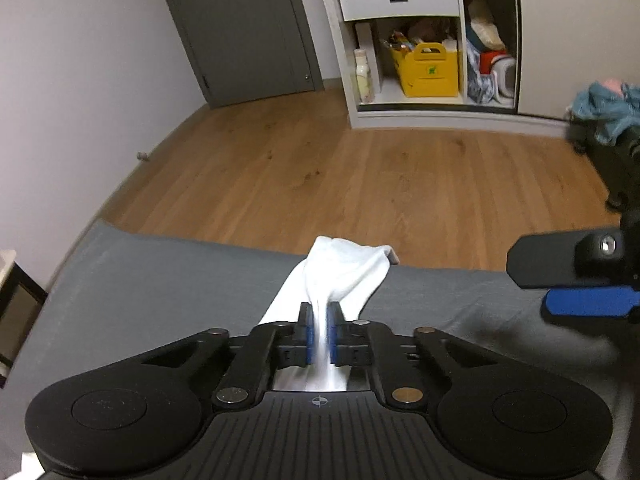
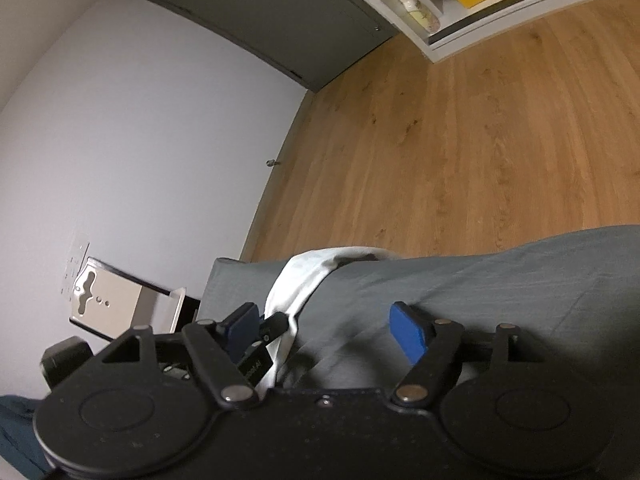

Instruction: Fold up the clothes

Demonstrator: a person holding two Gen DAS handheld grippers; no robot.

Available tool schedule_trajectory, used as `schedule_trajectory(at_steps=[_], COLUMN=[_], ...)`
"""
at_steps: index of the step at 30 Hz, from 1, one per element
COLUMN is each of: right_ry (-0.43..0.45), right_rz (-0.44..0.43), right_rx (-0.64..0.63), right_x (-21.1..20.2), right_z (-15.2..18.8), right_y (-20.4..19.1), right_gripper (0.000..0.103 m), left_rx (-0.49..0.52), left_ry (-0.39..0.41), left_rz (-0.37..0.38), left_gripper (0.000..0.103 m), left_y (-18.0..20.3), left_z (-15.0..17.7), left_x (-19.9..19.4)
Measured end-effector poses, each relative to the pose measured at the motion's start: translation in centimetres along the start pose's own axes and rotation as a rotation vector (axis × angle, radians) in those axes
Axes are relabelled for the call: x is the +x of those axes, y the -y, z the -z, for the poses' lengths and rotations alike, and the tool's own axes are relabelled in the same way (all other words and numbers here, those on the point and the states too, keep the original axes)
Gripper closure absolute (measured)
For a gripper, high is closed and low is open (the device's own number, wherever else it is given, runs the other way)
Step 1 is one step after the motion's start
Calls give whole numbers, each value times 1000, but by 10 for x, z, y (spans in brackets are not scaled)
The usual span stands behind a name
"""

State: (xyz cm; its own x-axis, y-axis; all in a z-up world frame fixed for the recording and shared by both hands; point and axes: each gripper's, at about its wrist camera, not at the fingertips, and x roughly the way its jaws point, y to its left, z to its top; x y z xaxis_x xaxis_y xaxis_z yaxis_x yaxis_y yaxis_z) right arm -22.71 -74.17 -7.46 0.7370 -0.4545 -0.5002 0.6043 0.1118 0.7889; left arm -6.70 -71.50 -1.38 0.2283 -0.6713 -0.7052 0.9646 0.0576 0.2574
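A white garment (image 1: pixel 340 276) lies stretched across the grey bed (image 1: pixel 160 280), reaching the bed's far edge. My left gripper (image 1: pixel 319 334) is shut on the garment's near end, with white cloth pinched between its blue pads. In the right wrist view the same white garment (image 2: pixel 298 280) runs along the bed's left side. My right gripper (image 2: pixel 326 330) is open above the grey sheet, nothing between its fingers; the left gripper sits just beside its left pad. The right gripper also shows at the right edge of the left wrist view, a blue pad (image 1: pixel 588 300) over the bed.
Beyond the bed lies wooden floor (image 1: pixel 360 176), then a white shelf unit (image 1: pixel 404 40) holding a yellow bin (image 1: pixel 430 70). A grey door (image 1: pixel 248 28) stands at the back left. A pile of blue clothes (image 1: pixel 608 110) sits at the right. A white nightstand (image 2: pixel 116 300) is beside the bed.
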Motion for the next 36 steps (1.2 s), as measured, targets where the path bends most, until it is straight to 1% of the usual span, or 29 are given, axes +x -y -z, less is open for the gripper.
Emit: schedule_trajectory(at_steps=[1,2,4,6,8,10,12,13,14,15,18,20,22,24,26,27,29,31,33,34,36], right_ry=[2,3,4,-1,-7,-13,-20,-36,-49,-64,-90,-108,-134,-181,-226,-246,-261,-251,-241,-246,-261], right_rz=[3,5,10,9,-4,-22,-41,-50,-53,-55,-61,-80,-107,-143,-159,-159,-151,-108,-71,-38,37], right_rx=[-1,-2,-4,2,20,45,70,85,97,105,94,51,-3,-92,-209,-263,-372,-476,-562,-591,-644], right_x=[0,0,0,2,2,1,0,2,4,5,8,8,10,16,27,33,43,50,57,62,75], right_z=[0,0,1,2,2,1,1,2,3,5,9,11,14,20,32,38,55,71,83,84,86], right_y=[0,0,0,-1,0,2,4,5,6,7,3,-4,-14,-30,-51,-60,-81,-99,-114,-119,-128], right_gripper=[31,31,31,31,31,31,31,31,31,31,31,31,31,31,32,34,37,40,40,41,47], left_rx=[10,8,-36,-84,-112,-158,-232,-259,-269,-257,-202,-168,-168,-174,-139,-117,-103,-96,-93,-100,-131], left_ry=[16,50,136,220,307,380,422,430,433,423,328,240,170,133,113,104,94,93,102,112,139], left_rz=[-13,-36,-78,-101,-133,-176,-206,-221,-241,-265,-308,-302,-279,-260,-277,-292,-307,-323,-343,-353,-361], left_gripper=[99,99,99,99,99,98,98,98,98,98,98,98,98,98,98,98,98,98,98,98,98], left_y=[1,1,-4,-11,-15,-19,-24,-25,-23,-18,-2,8,17,25,37,42,50,55,59,61,65], left_z=[0,0,4,10,19,35,58,71,85,100,144,167,187,197,204,206,204,201,198,198,200], left_x=[-2,-9,-31,-57,-91,-128,-162,-176,-188,-198,-216,-213,-209,-204,-201,-199,-194,-191,-192,-195,-207])
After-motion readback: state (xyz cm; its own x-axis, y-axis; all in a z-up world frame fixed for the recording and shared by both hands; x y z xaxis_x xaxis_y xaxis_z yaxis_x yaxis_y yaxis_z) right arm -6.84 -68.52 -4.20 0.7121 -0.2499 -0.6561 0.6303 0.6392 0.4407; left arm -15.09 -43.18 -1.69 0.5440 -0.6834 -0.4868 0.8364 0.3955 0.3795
